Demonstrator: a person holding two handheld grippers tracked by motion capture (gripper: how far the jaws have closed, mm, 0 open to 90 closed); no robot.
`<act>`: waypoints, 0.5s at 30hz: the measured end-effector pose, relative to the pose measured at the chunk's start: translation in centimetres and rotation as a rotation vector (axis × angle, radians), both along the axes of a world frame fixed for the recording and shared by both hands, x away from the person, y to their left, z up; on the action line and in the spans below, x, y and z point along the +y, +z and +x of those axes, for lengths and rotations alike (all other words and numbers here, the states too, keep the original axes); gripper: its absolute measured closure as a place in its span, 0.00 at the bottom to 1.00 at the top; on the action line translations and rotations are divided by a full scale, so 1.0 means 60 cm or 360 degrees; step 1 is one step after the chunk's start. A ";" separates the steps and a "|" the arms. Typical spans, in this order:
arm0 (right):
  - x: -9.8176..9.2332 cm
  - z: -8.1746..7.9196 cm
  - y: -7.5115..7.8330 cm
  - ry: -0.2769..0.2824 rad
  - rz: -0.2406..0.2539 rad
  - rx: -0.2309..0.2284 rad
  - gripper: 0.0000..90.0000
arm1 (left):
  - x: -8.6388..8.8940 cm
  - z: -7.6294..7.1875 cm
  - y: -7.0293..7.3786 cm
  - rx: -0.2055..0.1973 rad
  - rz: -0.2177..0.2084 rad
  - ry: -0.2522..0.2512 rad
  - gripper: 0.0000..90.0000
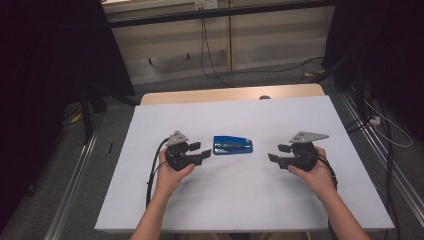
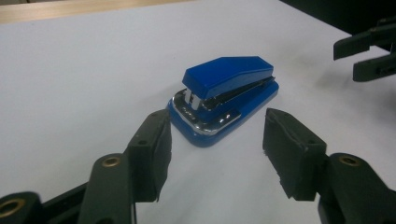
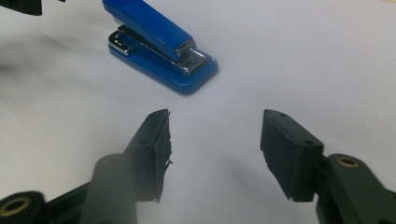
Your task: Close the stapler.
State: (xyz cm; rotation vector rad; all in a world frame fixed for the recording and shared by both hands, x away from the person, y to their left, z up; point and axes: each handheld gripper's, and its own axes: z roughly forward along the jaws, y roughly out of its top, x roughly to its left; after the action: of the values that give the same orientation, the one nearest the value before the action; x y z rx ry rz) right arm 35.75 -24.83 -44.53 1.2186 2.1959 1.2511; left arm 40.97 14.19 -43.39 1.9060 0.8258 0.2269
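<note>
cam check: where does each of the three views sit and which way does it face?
High view: above the person's side, looking forward and down on the white table; both forearms, left gripper, right gripper.
Left gripper view: on the left gripper, facing the blue stapler; open jaws.
Right gripper view: on the right gripper, same stapler from its other end; open jaws.
Shared: stapler, table.

We see the stapler (image 2: 224, 100) as glossy blue plastic, smooth, with a bright chrome-like metal nose and base plate that catch the light. The table (image 1: 240, 200) wears a matt white sheet, smooth, with a pale wood edge at its far side. The left gripper (image 2: 215, 154) and right gripper (image 3: 215, 154) look matt black plastic, with dull, slightly frayed pads (image 3: 159, 149) and brass-coloured rivets.
</note>
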 end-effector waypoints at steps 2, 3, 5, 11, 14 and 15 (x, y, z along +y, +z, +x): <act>0.001 -0.007 0.000 -0.0003 0.0002 0.0001 0.41 | 0.007 -0.005 0.003 0.0005 0.0008 0.0008 0.41; 0.001 -0.011 0.000 0.0001 0.0004 0.0002 0.40 | 0.011 -0.007 0.005 -0.0001 0.0024 0.0001 0.39; 0.002 -0.017 -0.001 0.0014 0.0012 0.0013 0.38 | 0.017 -0.012 0.008 -0.0002 0.0030 0.0013 0.34; 0.002 -0.037 -0.001 0.0034 -0.0006 0.0006 0.32 | 0.038 -0.026 0.011 -0.0027 0.0040 0.0043 0.27; 0.000 -0.048 -0.001 0.0040 -0.0007 -0.0002 0.29 | 0.045 -0.032 0.013 -0.0034 0.0045 0.0044 0.24; 0.000 -0.051 -0.001 0.0038 -0.0007 0.0001 0.29 | 0.047 -0.035 0.014 -0.0033 0.0045 0.0047 0.23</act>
State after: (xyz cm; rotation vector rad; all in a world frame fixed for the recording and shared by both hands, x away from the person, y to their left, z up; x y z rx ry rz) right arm 32.67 -24.84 -44.57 1.1943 2.2189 1.2544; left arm 38.89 17.00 -42.56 1.9155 0.8414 0.2770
